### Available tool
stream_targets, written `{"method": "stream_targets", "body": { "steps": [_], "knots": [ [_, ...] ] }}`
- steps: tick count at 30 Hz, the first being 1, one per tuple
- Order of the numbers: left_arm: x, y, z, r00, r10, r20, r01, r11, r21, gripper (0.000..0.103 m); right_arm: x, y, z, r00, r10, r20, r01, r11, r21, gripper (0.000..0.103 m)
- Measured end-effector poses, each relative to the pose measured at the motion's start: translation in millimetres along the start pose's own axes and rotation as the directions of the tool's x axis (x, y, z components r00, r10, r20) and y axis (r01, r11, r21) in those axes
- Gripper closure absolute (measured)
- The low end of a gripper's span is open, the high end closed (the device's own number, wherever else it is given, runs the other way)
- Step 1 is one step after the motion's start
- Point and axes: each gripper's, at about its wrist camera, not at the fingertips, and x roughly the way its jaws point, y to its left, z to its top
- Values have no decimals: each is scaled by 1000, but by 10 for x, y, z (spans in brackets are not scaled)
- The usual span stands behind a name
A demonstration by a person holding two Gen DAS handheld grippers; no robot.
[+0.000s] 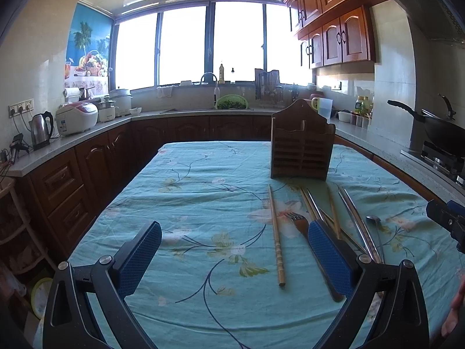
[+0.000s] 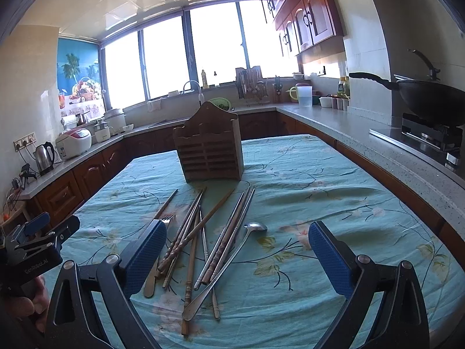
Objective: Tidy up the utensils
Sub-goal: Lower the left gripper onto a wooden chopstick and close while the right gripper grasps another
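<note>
On the worktop point(image 2: 305, 174), covered by a teal floral cloth, a dark wooden holder point(image 2: 209, 148) stands upright at the far middle. Just near of it lies a loose pile of chopsticks point(image 2: 203, 226), some crossing, with a fork point(image 2: 165, 221) at the left and a spoon point(image 2: 232, 258) at the right. One chopstick point(image 1: 276, 238) lies apart at the left. The left gripper point(image 1: 234, 258) and right gripper point(image 2: 237, 258) both hover above the cloth, spread wide and grasping nothing.
</note>
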Motion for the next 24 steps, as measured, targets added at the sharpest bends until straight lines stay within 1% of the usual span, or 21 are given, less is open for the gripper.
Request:
{"method": "stream_targets", "body": {
  "steps": [5, 7, 9, 13, 15, 16, 17, 18, 20, 24],
  "knots": [
    [187, 58, 157, 998, -6, -58, 5, 1000, -11, 2, 121, -67, 110, 1000, 3, -30, -3, 1000, 19, 4],
    [276, 69, 240, 996, -23, -84, 23, 1000, -10, 2, 194, -111, 164, 999, 14, -47, -12, 999, 37, 5],
    [401, 87, 330, 992, -48, -120, 46, 999, -18, 3, 289, -154, 226, 997, 25, -71, -22, 998, 52, 8],
    [691, 136, 524, 977, -89, -191, 80, 995, -52, 9, 524, -236, 351, 991, 42, -123, -31, 996, 89, 19],
    [839, 154, 620, 970, -102, -220, 89, 994, -69, 16, 679, -305, 400, 984, 72, -160, -52, 991, 124, 25],
    [902, 162, 662, 966, -109, -233, 94, 993, -74, 19, 768, -338, 419, 980, 79, -184, -53, 989, 141, 30],
    [960, 167, 703, 963, -117, -244, 101, 992, -78, 23, 848, -369, 431, 976, 82, -203, -51, 987, 155, 36],
    [1031, 162, 749, 958, -123, -259, 107, 991, -77, 25, 928, -396, 445, 972, 79, -222, -43, 986, 163, 38],
    [1170, 151, 843, 950, -135, -283, 119, 990, -74, 26, 1067, -429, 475, 966, 71, -249, -29, 985, 169, 46],
    [1443, 101, 992, 933, -137, -333, 130, 991, -44, 28, 1321, -466, 538, 952, 78, -295, -24, 983, 183, 51]
  ]
}}
